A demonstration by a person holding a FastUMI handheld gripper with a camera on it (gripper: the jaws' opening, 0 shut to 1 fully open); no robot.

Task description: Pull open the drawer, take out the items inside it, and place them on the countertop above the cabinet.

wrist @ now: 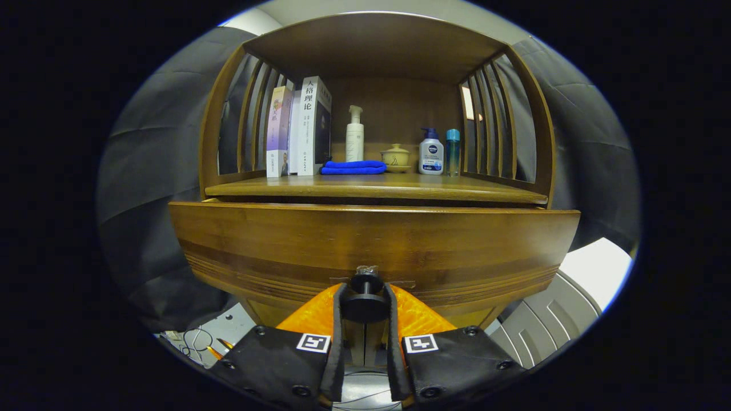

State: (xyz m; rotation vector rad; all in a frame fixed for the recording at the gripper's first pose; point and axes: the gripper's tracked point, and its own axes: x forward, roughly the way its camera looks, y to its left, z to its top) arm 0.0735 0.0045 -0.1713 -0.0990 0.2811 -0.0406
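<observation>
Wooden drawer (374, 242) stands partly pulled out beneath the worktop (371, 187), its round knob (365, 297) clamped between both fingers of the tool (365, 299), giving a firm hold, I judge, for drawing it further.

The gripper (365, 297) fingers pinch the round drawer knob (365, 301) on the wooden drawer front (374, 242). Up on the countertop (374, 186): upright books (300, 128) left, folded cloth (353, 167) beside them, pump bottles (431, 151) right.

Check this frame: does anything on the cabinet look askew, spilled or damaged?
Nothing stands out. The books, pump bottle, lidded cup, and two small bottles stand upright on the countertop; the blue cloth lies folded. The claw grips the drawer knob.
</observation>
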